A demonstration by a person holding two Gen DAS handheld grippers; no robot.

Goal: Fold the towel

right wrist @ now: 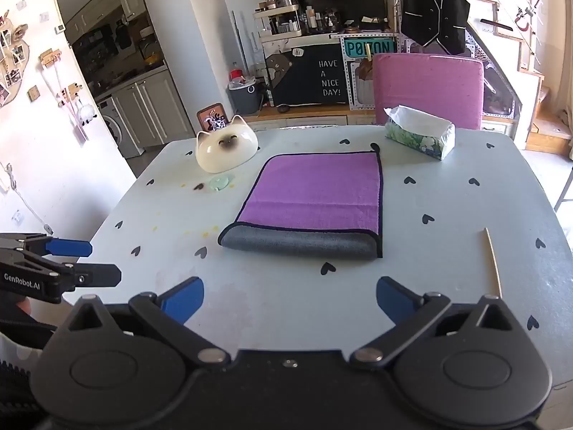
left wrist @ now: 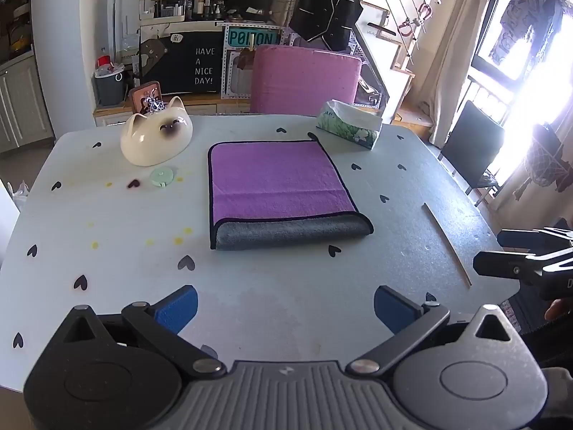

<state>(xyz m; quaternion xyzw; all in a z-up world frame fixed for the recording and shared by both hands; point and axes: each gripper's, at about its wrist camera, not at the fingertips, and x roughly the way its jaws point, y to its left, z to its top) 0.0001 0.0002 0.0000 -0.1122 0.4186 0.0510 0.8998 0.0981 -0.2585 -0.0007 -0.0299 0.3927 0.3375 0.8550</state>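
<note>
The towel (left wrist: 283, 193) lies at mid-desk, folded once already; its grey fold faces the near edge. Both the left hand-held gripper (left wrist: 284, 308) and the right hand-held gripper (right wrist: 290, 299) hover released, empty. Further folds probably remain.

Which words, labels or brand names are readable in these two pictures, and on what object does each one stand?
"HAVE A NICE DAY!": black panel of the cart behind the table.
"Hi": speech bubble by the bear on that panel.
"P0ITON", middle letters partly hidden: teal plate beside the panel.
"GenRobot.AI": body of the left gripper, in the right wrist view.
Tissue pack print: too blurred to read.
</note>
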